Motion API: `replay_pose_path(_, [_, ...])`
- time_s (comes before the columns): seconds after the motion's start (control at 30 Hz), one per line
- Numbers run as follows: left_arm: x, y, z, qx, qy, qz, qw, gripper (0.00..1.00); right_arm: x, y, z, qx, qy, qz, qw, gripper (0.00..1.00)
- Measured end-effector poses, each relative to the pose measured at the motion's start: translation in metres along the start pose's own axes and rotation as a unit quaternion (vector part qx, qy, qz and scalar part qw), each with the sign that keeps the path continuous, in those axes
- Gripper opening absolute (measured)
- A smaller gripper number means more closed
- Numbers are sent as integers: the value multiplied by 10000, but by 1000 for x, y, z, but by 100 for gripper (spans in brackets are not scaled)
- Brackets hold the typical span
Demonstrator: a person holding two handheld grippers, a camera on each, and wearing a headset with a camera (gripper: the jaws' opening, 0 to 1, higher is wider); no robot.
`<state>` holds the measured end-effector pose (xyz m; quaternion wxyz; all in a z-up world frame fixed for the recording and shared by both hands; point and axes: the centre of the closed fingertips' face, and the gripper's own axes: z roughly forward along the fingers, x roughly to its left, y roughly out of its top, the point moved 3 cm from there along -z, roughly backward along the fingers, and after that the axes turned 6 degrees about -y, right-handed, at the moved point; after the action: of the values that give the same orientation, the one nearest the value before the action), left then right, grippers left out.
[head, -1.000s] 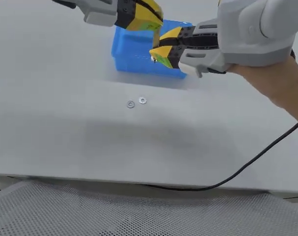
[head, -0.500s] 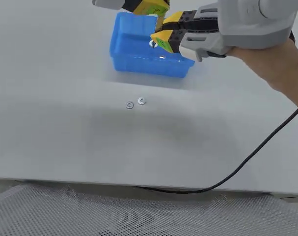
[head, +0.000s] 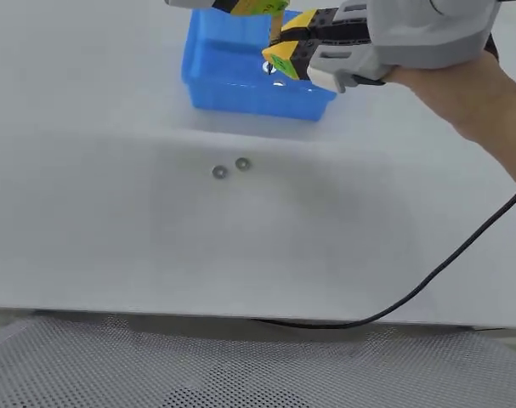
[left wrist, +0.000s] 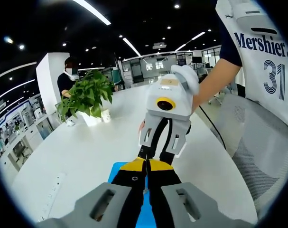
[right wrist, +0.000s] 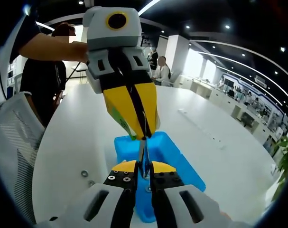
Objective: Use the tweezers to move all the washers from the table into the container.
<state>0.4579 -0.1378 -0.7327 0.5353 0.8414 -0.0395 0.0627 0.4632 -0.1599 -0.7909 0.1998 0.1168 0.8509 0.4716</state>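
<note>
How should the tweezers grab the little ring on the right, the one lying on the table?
Pinch the washer's thin band: one tip of the tweezers in the hole, one outside the rim. It lies flat on the table, so come straight down from above, probably at the edge facing away from the other washer beside it.
</note>
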Motion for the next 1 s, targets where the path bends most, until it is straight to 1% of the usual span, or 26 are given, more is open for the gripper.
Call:
replay_pose_path(0.17, [0, -5, 1, 12, 2, -37, 10000, 3, 0, -4, 2, 25, 1, 16, 10000, 11])
replay_pose_path(0.23, [0, -8, 2, 24, -9, -68, 10000, 3, 0, -7, 6, 49, 20, 23, 10000, 11])
replay_pose_path(0.3, [-1, -11, 3, 45, -17, -80, 10000, 3, 2, -8, 5, 75, 31, 43, 10000, 11])
replay_pose_path(0.4, [-1, -13, 4, 44, -18, -105, 9999, 3, 2, -11, 7, 80, 36, 98, 9999, 11])
replay_pose_path(0.8, [0, -12, 4, -20, -3, -150, 9999, 3, 1, -9, 8, 52, -37, 184, 9998, 12])
replay_pose_path(0.9, [-1, -11, 4, -25, -2, -153, 9999, 3, 2, -10, 7, 46, -16, 241, 9997, 12])
replay_pose_path(1.0, [-1, -11, 4, -28, 4, -145, 9999, 3, 3, -7, 5, 9, -8, 296, 9996, 13])
